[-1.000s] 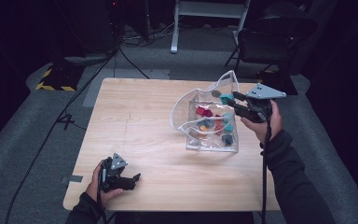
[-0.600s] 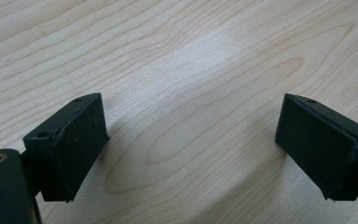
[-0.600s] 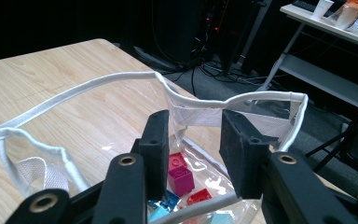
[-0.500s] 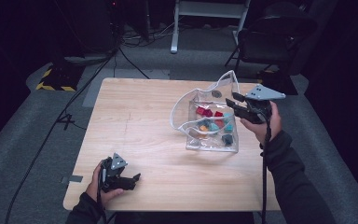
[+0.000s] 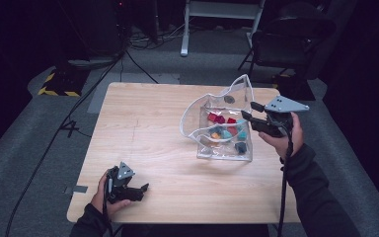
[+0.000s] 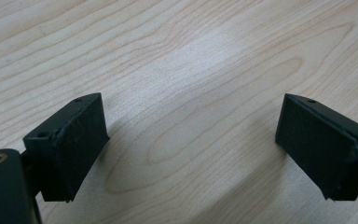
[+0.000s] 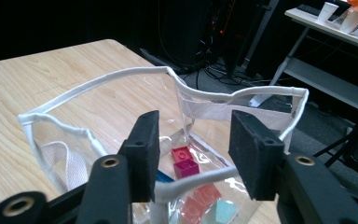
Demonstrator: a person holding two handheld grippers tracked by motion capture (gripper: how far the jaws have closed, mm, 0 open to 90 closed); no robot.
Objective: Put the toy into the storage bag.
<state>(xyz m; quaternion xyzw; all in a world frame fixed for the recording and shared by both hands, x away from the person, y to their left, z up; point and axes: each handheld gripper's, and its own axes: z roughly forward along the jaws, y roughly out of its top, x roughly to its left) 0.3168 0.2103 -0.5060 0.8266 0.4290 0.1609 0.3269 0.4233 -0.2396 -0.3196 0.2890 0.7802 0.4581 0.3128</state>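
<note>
A clear plastic bag [image 5: 217, 111] with white-trimmed rim [image 7: 98, 84] stands open on the right half of the wooden table [image 5: 143, 128]. Several small bricks [image 5: 224, 127] lie in it, red, magenta [image 7: 185, 167], teal and orange. My right gripper [image 5: 249, 111] hovers at the bag's right rim. Its jaws have just been opening and stand apart [image 7: 193, 140]; the near rim passes low between them without being pinched. My left gripper [image 5: 143, 187] rests near the table's front left edge, its jaws wide apart [image 6: 191, 135] over bare wood.
Behind the table stand a dark chair [image 5: 286, 39] at the back right and a white metal frame [image 5: 217, 24]. Cables [image 5: 103, 74] run over the grey floor at the left, by a yellow-black striped strip [image 5: 59, 84].
The right gripper's jaws have parted. A teal piece seen at its jaws one second ago is gone from them, and teal shows among the bricks in the bag. The left hand has kept still.
</note>
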